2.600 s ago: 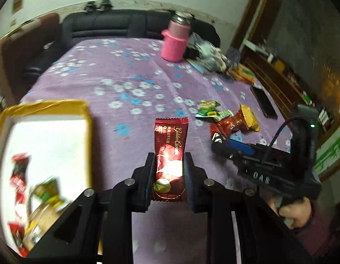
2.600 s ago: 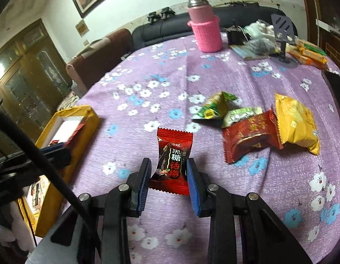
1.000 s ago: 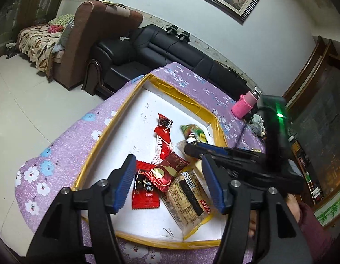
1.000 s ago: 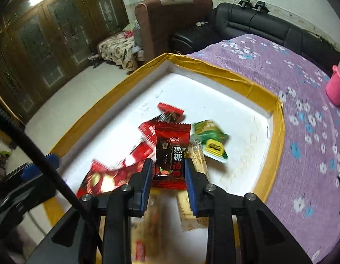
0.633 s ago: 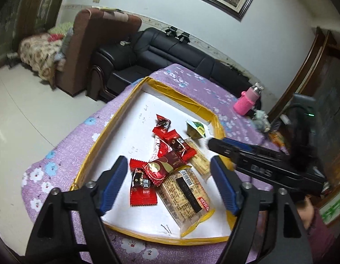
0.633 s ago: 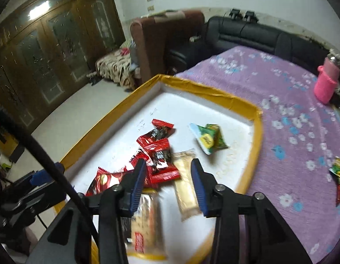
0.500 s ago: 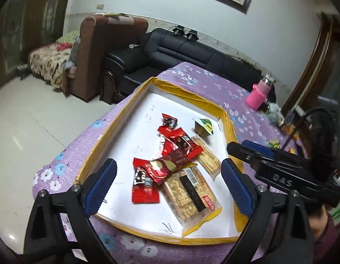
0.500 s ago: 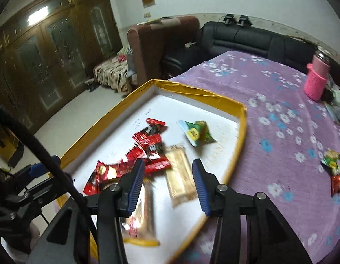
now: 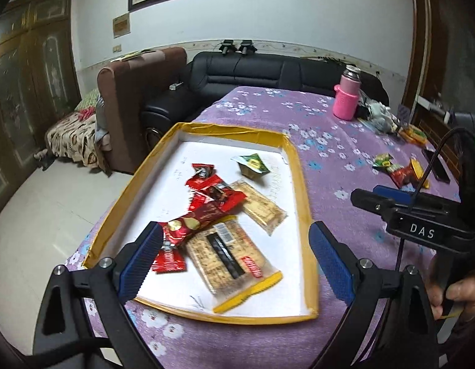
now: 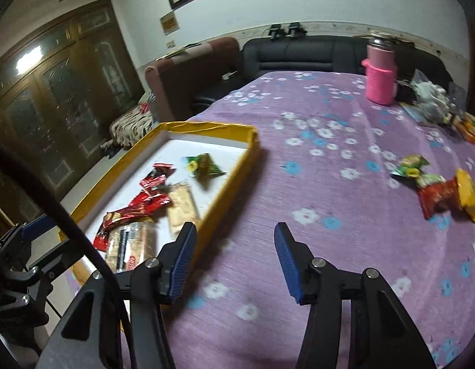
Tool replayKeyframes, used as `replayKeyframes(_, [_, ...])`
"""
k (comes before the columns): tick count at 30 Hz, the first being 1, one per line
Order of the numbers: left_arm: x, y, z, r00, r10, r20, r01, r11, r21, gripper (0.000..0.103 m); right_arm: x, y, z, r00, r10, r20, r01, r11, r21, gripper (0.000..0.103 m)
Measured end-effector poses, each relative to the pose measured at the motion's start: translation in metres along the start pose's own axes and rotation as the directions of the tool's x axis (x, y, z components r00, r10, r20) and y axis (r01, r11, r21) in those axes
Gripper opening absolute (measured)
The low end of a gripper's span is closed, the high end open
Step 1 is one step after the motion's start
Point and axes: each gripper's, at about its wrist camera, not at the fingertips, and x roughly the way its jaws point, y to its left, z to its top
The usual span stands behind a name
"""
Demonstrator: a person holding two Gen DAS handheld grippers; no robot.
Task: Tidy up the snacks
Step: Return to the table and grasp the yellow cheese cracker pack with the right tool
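Observation:
A yellow-rimmed white tray lies on the purple flowered tablecloth and holds several snacks: red candy packs, a long red wrapper, cracker packs and a green packet. My left gripper is open and empty above the tray's near end. My right gripper is open and empty over the cloth just right of the tray; it also shows in the left wrist view. A loose pile of snacks lies to the right.
A pink bottle stands at the table's far side beside bags and clutter. A dark phone lies at the right edge. A black sofa and a brown armchair stand beyond the table.
Both grippers carried snacks to the tray, opened and dropped them in. Both have since pulled back, and the right one has swung right, off the tray and over the cloth.

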Motion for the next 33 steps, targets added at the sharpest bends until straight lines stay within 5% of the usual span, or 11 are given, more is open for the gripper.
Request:
replayKeyframes(16, [0.002,-0.056,-0.006,0.998,-0.016,-0.06,0.022,0.994,0.11,0.095,-0.044,-0.093,-0.018,0.994,-0.094,0.056,0.085,0.986,0.141,0.058])
replayKeyframes(22, [-0.003,-0.08,0.005,0.98,-0.173,-0.093,0.185,0.973,0.138,0.095,-0.063,-0.14,-0.017,0.981,-0.18,0.076,0.161,0.965,0.205,0.058])
replayKeyframes(24, [-0.005,-0.096,0.009,0.959,-0.261,-0.11,0.275,0.949,0.152,0.096,-0.076,-0.166,-0.015,0.97,-0.227,0.092,0.196,0.945,0.26,0.058])
replayKeyframes(29, [0.018,-0.138,-0.002,0.873,-0.429,-0.233,0.464,0.876,0.127,0.096,-0.091,-0.227,-0.015,0.956,-0.281,0.089,0.22,0.881,0.418,0.058])
replayKeyframes(33, [0.043,-0.16,-0.01,0.843,-0.453,-0.29,0.504,0.854,0.13,0.096,-0.083,-0.248,-0.009,0.954,-0.291,0.071,0.232,0.867,0.442,0.058])
